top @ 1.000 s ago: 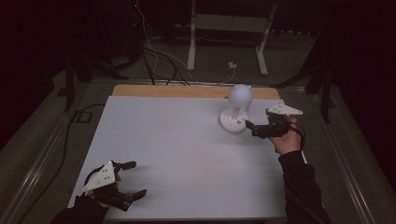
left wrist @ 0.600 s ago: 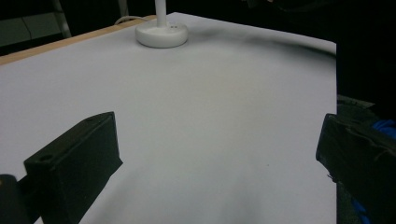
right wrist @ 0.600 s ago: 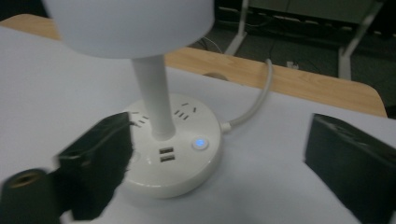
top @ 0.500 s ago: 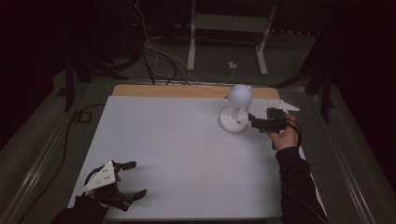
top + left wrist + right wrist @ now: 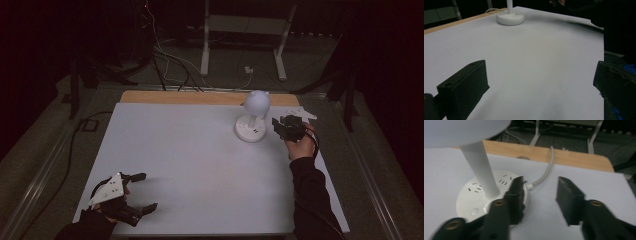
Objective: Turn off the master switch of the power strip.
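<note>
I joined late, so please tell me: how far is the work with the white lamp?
Nothing looks done yet: the desk lamp stands untouched at the table's far right. In hand: the right gripper, open, is beside its round base. The left gripper rests open near the front edge. Gripping the lamp remains.

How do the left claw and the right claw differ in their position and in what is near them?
The left claw is at the near left corner of the white table, with bare surface between its jaws; the right claw is at the far right, beside the round base of the white desk lamp with the globe head. The left claw carries a grey three-cornered plate on top; on the right claw I see none. Both are black, hand-held and open.
</note>
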Demonstrator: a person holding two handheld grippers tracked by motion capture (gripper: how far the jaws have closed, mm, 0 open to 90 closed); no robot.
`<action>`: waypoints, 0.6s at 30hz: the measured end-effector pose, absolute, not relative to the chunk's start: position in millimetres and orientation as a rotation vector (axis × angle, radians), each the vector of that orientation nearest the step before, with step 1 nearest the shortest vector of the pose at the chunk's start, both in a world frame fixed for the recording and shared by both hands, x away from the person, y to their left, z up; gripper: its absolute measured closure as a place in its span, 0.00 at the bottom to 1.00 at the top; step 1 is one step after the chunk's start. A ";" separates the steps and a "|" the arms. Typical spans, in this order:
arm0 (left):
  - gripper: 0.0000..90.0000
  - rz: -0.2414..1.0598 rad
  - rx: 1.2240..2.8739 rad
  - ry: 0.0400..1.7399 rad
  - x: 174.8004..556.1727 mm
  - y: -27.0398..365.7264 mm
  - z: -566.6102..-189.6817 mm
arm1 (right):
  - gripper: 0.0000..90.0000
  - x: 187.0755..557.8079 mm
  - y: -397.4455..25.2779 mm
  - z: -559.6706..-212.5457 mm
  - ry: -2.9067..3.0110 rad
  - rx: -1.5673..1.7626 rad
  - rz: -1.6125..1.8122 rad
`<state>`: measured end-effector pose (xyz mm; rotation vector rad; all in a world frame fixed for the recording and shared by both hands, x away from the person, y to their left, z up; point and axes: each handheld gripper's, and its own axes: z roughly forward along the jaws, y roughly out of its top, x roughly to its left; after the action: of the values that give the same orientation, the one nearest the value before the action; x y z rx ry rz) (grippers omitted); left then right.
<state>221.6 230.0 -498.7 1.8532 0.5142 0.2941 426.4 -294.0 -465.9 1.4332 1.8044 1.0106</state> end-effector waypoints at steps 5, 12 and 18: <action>0.00 0.294 1.853 0.512 221.7 230.2 -498.7 | 0.79 429.0 -291.4 -468.6 1.812 1.439 1.009; 0.00 0.292 1.853 0.515 221.8 230.1 -498.9 | 0.86 432.8 -283.9 -472.3 1.827 1.427 1.027; 0.00 0.293 1.854 0.517 221.8 230.0 -499.0 | 0.96 436.7 -280.9 -477.5 1.845 1.429 1.035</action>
<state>221.8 230.0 -499.0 1.8539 0.5167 0.2935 436.7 -280.9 -477.5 1.4294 1.8451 1.0345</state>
